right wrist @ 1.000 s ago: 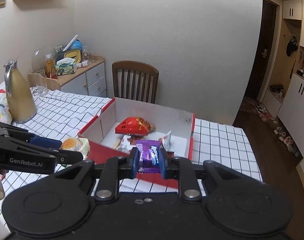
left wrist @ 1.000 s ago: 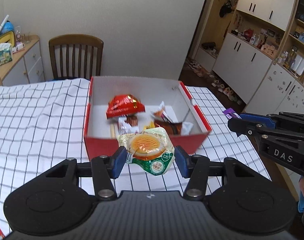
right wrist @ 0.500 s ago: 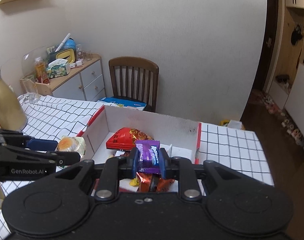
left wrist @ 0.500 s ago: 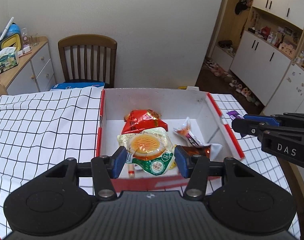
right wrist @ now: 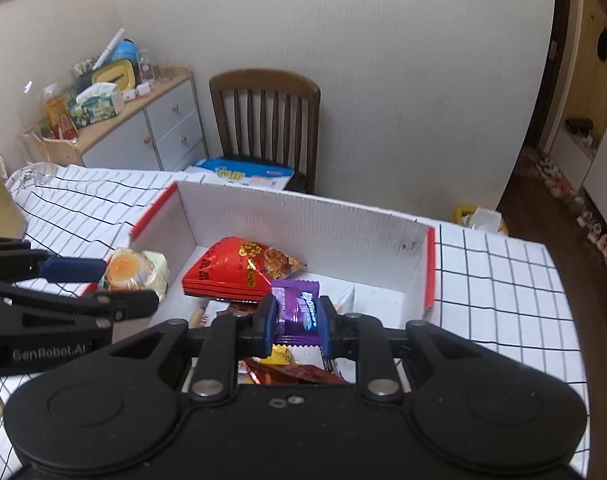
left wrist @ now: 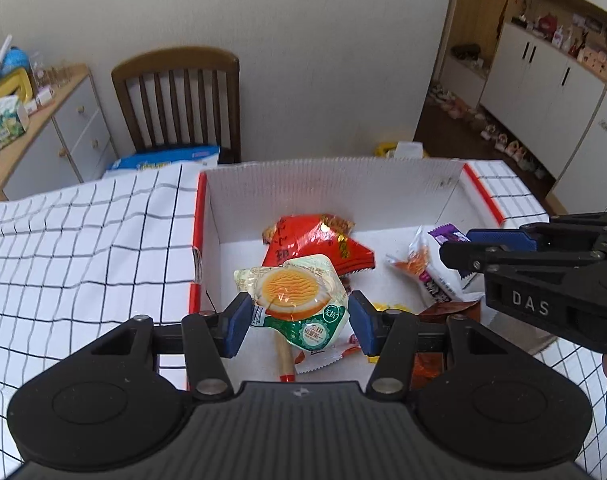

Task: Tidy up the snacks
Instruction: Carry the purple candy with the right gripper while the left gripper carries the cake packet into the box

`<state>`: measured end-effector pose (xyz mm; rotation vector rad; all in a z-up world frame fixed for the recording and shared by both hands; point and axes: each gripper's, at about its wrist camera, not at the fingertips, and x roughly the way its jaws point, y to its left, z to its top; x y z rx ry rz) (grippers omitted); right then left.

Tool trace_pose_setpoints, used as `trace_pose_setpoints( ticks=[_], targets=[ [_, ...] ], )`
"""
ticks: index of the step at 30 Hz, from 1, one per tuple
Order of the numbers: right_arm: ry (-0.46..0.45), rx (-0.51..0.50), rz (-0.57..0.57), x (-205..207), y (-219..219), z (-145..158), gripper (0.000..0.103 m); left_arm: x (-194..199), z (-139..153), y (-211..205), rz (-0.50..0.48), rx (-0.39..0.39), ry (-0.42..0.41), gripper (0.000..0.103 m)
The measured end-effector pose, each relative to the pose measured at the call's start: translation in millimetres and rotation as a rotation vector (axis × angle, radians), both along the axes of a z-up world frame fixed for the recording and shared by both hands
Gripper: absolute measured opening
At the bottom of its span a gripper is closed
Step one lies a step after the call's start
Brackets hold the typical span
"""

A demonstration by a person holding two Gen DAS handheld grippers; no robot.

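- We found the left gripper (left wrist: 298, 322) clamped on a cake pack (left wrist: 295, 300), pads pressing its two sides, label end toward the camera, long axis running away from us.
- The right gripper (right wrist: 298, 322) was clenched on a purple candy (right wrist: 297, 312), held upright, long axis roughly vertical.
- Both packs hung over the box (left wrist: 335, 184), above a red bag (left wrist: 319, 244) and other wrappers.
- We judged the step as placing; next, lower each pack and release over bare floor.

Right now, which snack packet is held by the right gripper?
The small purple candy packet, pinched in the right gripper over the box. The left gripper holds the clear-and-green cake packet; the red bag lies loose inside.
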<state>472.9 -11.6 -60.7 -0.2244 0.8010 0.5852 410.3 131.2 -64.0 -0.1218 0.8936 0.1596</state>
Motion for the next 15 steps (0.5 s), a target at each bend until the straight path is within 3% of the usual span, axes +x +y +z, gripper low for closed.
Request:
trace_pose_setpoints(
  ticks=[15],
  targets=[
    [0.151, -0.052, 0.000, 34.2, 18.7, -44.3, 0.021, 25.4, -36.5, -12.2, -0.028, 0.043, 0.110, 0.052]
  ],
)
